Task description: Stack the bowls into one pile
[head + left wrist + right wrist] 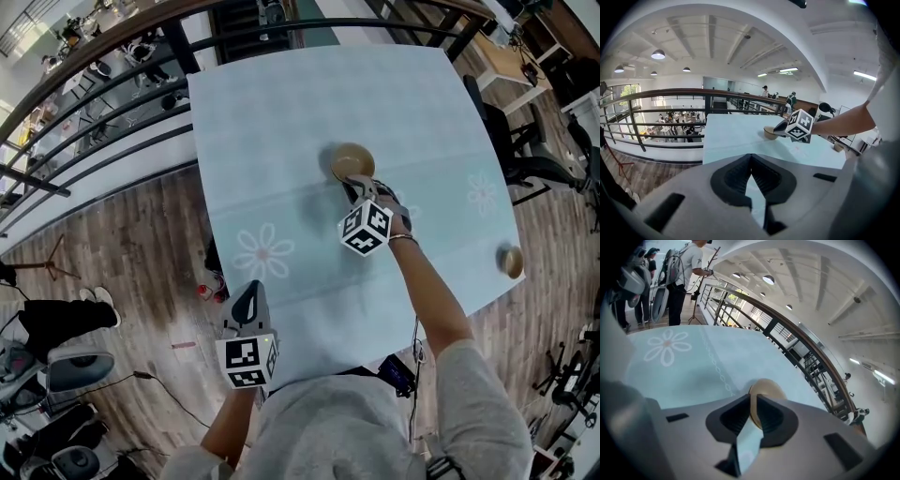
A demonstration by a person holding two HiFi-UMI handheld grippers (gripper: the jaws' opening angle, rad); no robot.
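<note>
A tan bowl (350,159) sits near the middle of the light blue tablecloth (281,103). My right gripper (358,188) is at its near rim, and in the right gripper view the jaws of this gripper (753,404) are shut on the rim of the bowl (766,389). A second, smaller tan bowl (511,262) stands alone at the table's right edge, far from both grippers. My left gripper (248,292) hangs at the table's near left edge, shut with nothing in it (751,164). From there I see the held bowl (768,133) and the far bowl (838,147).
A black railing (112,103) runs along the table's far and left sides. Office chairs (534,159) stand to the right. Wooden floor with cables and gear (66,375) lies to the left. People (679,273) stand beyond the table in the right gripper view.
</note>
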